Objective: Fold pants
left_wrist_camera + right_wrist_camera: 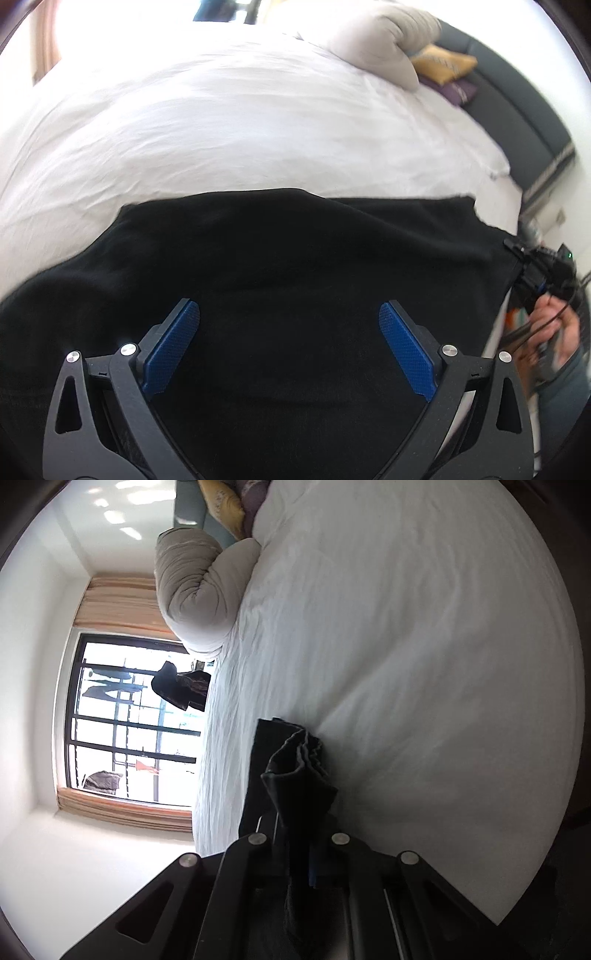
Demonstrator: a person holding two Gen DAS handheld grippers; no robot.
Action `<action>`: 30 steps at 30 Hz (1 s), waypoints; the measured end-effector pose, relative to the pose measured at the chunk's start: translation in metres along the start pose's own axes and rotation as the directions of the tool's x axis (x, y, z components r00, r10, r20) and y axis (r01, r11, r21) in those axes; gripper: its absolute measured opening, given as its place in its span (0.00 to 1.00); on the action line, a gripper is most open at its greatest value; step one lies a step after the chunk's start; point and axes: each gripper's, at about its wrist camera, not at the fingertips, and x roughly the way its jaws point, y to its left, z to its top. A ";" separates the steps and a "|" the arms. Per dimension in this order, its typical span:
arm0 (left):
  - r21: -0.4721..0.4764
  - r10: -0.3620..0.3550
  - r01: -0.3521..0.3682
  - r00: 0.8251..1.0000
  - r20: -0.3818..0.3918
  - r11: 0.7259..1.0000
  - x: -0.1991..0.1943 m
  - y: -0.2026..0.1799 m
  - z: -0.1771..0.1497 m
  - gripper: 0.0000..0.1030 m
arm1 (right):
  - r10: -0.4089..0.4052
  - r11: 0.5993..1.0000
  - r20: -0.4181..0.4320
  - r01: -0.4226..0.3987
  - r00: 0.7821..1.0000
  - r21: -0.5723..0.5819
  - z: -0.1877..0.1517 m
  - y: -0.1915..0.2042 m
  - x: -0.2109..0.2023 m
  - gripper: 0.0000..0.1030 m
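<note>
Now, left gripper [289, 345] jaws wide over black pants [280, 251], right gripper [300, 849] jaws clamped on pants edge

The black pants [280, 266] run off the lower and left edges of the left wrist view. Bunched cloth hides the right hand-held gripper [308, 871] pads; the far pillows [445, 66] are blurred.
</note>
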 end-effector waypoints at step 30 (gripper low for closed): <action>-0.482 -0.455 0.431 0.888 0.073 0.763 -0.038 0.077 -0.042 0.80 | -0.303 0.163 -0.323 -0.285 0.897 -0.944 -0.357 0.201 0.054 0.06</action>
